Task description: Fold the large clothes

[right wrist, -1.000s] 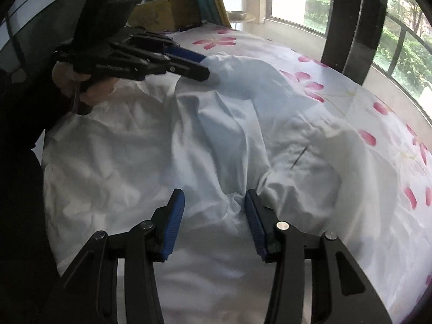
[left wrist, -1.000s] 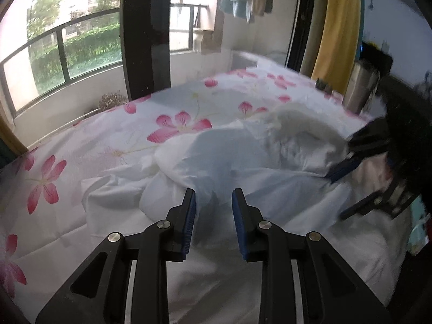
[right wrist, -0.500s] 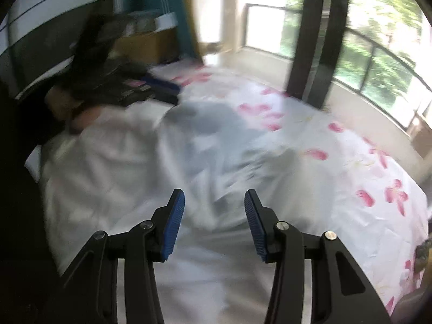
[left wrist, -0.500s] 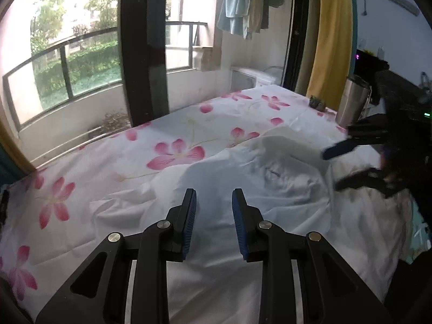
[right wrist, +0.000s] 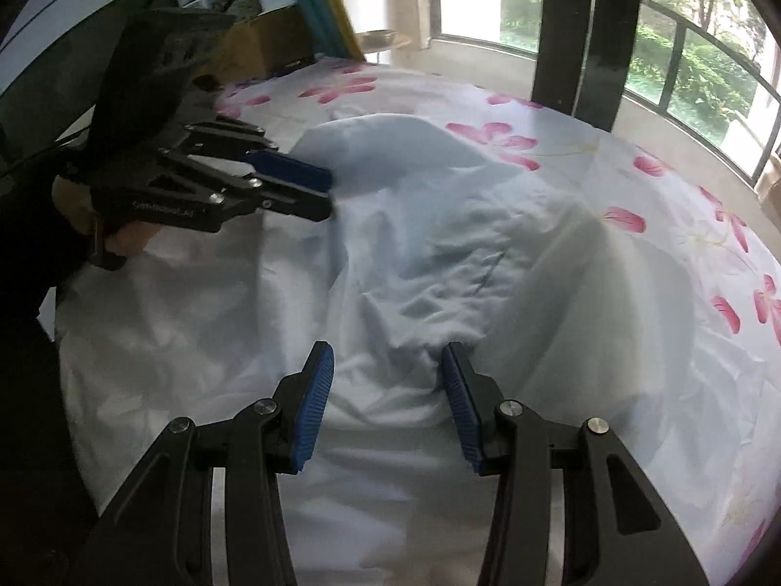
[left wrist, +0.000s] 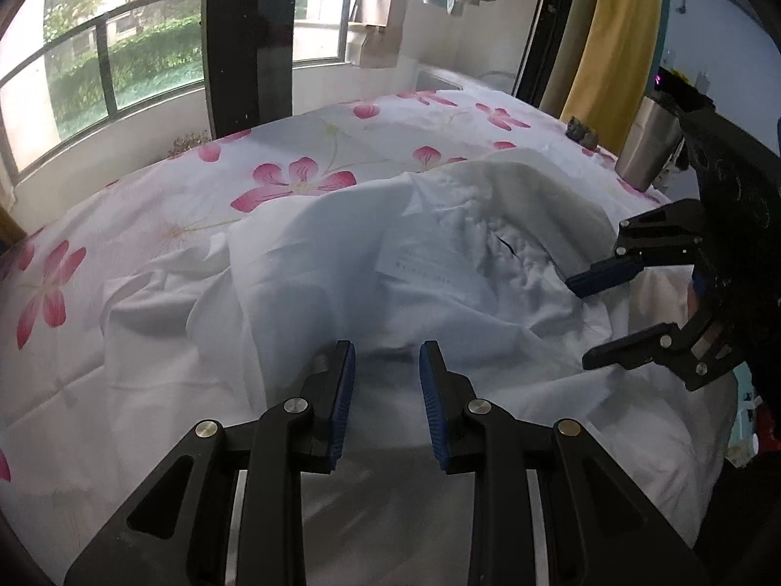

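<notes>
A large white garment [left wrist: 439, 254] lies crumpled and humped on a bed with a white sheet printed with pink flowers [left wrist: 171, 224]. My left gripper [left wrist: 385, 361] is at the garment's near edge, and a bunch of the cloth runs between its blue pads. The right wrist view shows that gripper [right wrist: 324, 195] at the left, fingers close together on the cloth edge, held by a hand [right wrist: 73, 200]. My right gripper [right wrist: 388, 366] has puckered cloth [right wrist: 439, 224] gathered between its wider-set pads. Seen from the left wrist, it [left wrist: 578, 324] is at the right.
A steel tumbler [left wrist: 644, 146] stands at the bed's far right corner beside a yellow curtain [left wrist: 615, 39]. A dark window pillar [left wrist: 249, 39] and railings lie beyond the bed. A cardboard box [right wrist: 254, 49] sits past the head of the bed [right wrist: 610, 166].
Both grippers went up with the garment half a second ago and have come back down. The cloth billowed out and has settled into a hump again.
</notes>
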### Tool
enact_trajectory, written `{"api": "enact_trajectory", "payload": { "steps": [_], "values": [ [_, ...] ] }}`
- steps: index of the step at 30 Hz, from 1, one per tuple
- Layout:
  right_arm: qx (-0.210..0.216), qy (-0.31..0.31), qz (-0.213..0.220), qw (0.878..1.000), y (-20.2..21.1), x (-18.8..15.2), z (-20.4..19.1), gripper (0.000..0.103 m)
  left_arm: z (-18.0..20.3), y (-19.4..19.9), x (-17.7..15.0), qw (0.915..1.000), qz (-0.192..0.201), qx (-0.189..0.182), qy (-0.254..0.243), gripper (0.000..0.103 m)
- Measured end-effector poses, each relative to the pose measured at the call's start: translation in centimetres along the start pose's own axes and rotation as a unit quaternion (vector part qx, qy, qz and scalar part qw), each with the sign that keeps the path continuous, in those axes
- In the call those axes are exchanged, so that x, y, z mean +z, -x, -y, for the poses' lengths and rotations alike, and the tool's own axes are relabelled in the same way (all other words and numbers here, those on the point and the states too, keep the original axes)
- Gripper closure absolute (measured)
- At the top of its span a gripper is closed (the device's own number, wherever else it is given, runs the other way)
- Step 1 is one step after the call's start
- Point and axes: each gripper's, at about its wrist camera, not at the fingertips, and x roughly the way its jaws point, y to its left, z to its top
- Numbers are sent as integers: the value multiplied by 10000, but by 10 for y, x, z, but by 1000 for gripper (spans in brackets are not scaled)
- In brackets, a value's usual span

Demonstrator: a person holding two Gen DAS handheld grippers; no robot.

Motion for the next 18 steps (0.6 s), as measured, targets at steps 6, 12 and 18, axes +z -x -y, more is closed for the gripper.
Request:
{"api": "enact_trajectory", "payload": {
  "steps": [6, 12, 18],
  "values": [
    [-184, -81, 126, 9997, 15, -6, -11, 57, -2, 32, -4, 9992, 361, 124, 150, 74],
    [-740, -361, 401, 9958, 45, -12, -15, 57, -8, 73, -17, 9941, 801, 440, 583, 74],
    [-1080, -685, 695, 9893, 73, -26, -16, 57, -16, 102, -40, 9870, 1038, 657, 1033, 74]
  ]
}}
